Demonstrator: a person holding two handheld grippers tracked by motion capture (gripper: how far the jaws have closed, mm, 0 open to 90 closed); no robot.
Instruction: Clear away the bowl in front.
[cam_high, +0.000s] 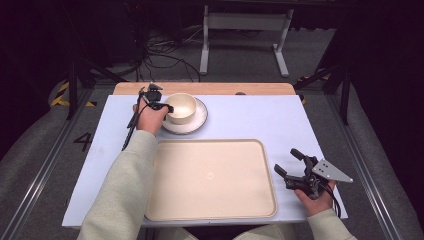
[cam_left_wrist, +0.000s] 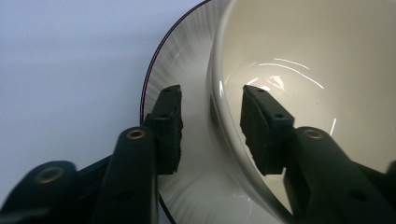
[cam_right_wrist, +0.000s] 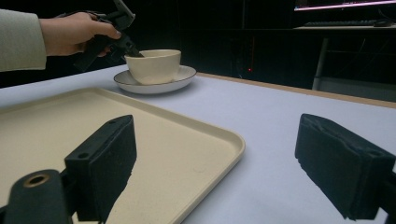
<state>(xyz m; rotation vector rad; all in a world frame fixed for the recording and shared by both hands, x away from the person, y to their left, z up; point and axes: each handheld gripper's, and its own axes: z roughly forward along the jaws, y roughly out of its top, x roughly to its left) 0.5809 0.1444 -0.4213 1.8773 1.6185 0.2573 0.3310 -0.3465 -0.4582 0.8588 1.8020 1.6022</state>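
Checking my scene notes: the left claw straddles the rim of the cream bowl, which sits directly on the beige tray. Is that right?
One detail is off. The bowl sits on a white plate, not the tray, which lies apart, nearer the person. The high view shows it. The left claw does straddle the rim.

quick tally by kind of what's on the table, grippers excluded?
Bowl: 1, cream, standing on the plate.
Plate: 1, white with a dark rim line.
Tray: 1, cream, nothing on it.
Total: 3
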